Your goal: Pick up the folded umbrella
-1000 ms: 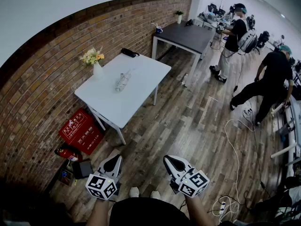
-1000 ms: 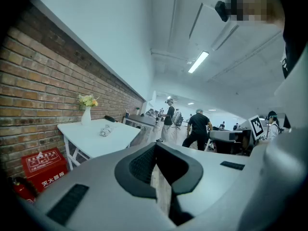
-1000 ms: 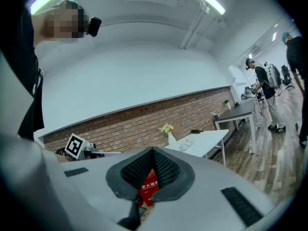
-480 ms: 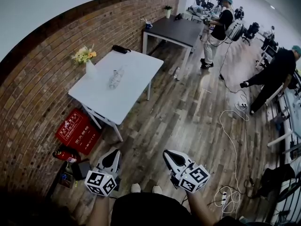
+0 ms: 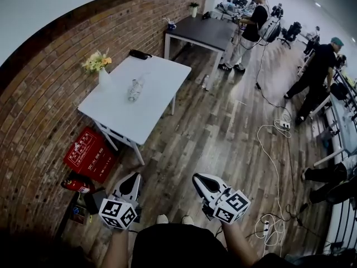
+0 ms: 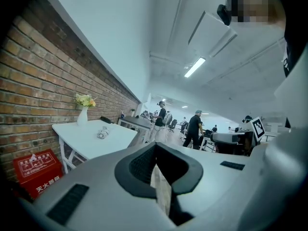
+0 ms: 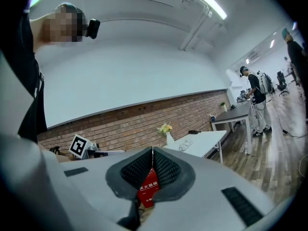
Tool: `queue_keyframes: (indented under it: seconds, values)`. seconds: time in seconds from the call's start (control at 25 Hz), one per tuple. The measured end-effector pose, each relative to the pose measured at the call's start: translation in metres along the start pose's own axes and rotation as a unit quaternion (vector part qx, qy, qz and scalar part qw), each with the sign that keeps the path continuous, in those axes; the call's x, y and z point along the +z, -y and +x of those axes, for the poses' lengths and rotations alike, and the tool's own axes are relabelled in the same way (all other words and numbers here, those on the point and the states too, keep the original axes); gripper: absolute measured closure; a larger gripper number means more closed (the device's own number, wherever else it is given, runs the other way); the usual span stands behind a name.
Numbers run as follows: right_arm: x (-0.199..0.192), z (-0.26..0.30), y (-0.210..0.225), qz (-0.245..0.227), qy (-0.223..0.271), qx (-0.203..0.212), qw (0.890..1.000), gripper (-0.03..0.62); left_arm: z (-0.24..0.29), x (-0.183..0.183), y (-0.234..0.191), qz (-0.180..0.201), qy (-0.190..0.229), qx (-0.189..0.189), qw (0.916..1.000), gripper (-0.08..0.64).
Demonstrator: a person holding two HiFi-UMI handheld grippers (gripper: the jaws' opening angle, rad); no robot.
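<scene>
On a white table (image 5: 152, 111) by the brick wall lies a pale, patterned bundle (image 5: 133, 89) that looks like the folded umbrella. A black elongated thing (image 5: 139, 54) rests at the table's far end. Both show small in the left gripper view: the bundle (image 6: 102, 134) and the black thing (image 6: 106, 120). My left gripper (image 5: 133, 178) and right gripper (image 5: 199, 180) hover low over the wooden floor, well short of the table. Each is shut with nothing between its jaws. The bundle (image 7: 185, 146) also shows in the right gripper view, beyond my right gripper (image 7: 152, 150).
A white vase of flowers (image 5: 102, 71) stands at the table's wall side. A red box (image 5: 92, 154) and a fire extinguisher (image 5: 75, 184) lie under and beside the table. A dark table (image 5: 203, 32), two people (image 5: 248, 29) (image 5: 318, 74) and floor cables (image 5: 273, 149) are farther off.
The white table has slid slightly left and up in the head view. Both grippers stay shut and low. The people at the right have shifted position.
</scene>
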State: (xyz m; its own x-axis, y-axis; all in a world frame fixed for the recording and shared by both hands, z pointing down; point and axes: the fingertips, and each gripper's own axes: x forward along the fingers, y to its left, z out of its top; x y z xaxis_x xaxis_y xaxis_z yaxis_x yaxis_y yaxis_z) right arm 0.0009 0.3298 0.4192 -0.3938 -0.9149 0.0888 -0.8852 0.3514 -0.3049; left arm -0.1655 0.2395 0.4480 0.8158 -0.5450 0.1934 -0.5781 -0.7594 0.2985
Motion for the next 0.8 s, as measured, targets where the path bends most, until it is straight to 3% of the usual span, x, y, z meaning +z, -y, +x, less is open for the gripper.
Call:
queue_keyframes:
  seconds: [0.8]
  values:
    - [-0.007,0.047,-0.027,-0.008,-0.010,-0.018,1.000,0.571,-0.010,0.001,-0.052,-0.008,-0.008,-0.019,0.9997,0.548]
